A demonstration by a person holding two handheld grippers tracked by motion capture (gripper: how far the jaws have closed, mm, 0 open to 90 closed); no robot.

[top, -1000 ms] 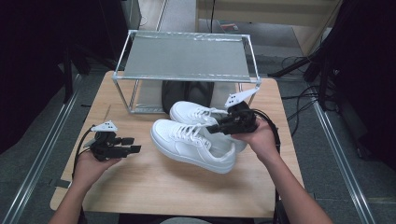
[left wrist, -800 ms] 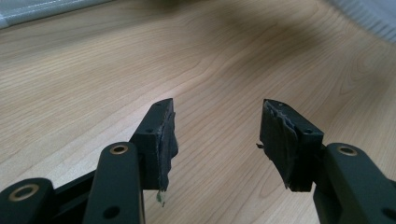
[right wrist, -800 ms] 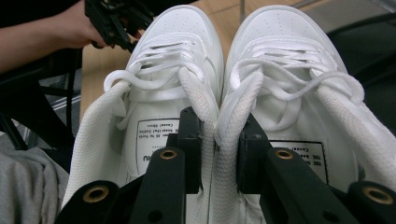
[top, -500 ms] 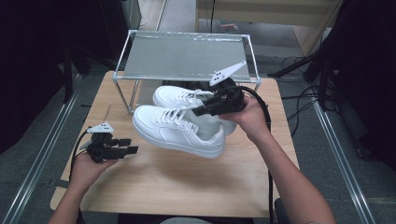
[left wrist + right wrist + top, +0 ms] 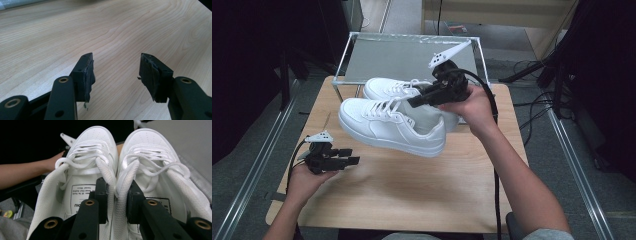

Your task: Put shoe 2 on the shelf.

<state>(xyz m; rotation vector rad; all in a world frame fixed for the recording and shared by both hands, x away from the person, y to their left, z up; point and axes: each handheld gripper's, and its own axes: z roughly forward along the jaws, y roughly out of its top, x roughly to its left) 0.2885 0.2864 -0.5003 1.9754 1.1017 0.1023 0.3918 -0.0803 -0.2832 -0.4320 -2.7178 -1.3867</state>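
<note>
My left gripper [image 5: 348, 155] rests low over the near-left part of the wooden table [image 5: 412, 195], its jaws spread with nothing between them but bare wood grain. It has no job in this step, so I judge it best kept out of the way.

Further right, the pair of white sneakers [image 5: 397, 120] hangs in the air above the middle of the table, just in front of the wire-framed shelf [image 5: 362, 55]. My right gripper [image 5: 424, 99] carries both at once: in the right gripper view one jaw sits inside each shoe [image 5: 90, 152], and the pads pinch the two touching inner collar walls [image 5: 115, 187] together.

That is a soft, padded hold on a fairly heavy load, and the toes point away from my hand and sag slightly. To do this well, I think I should keep the squeeze firm, lift smoothly without swinging, and keep the soles level so neither collar slips free. The toes need to clear the shelf's front rail [image 5: 412, 36] before I carry them over it.
</note>
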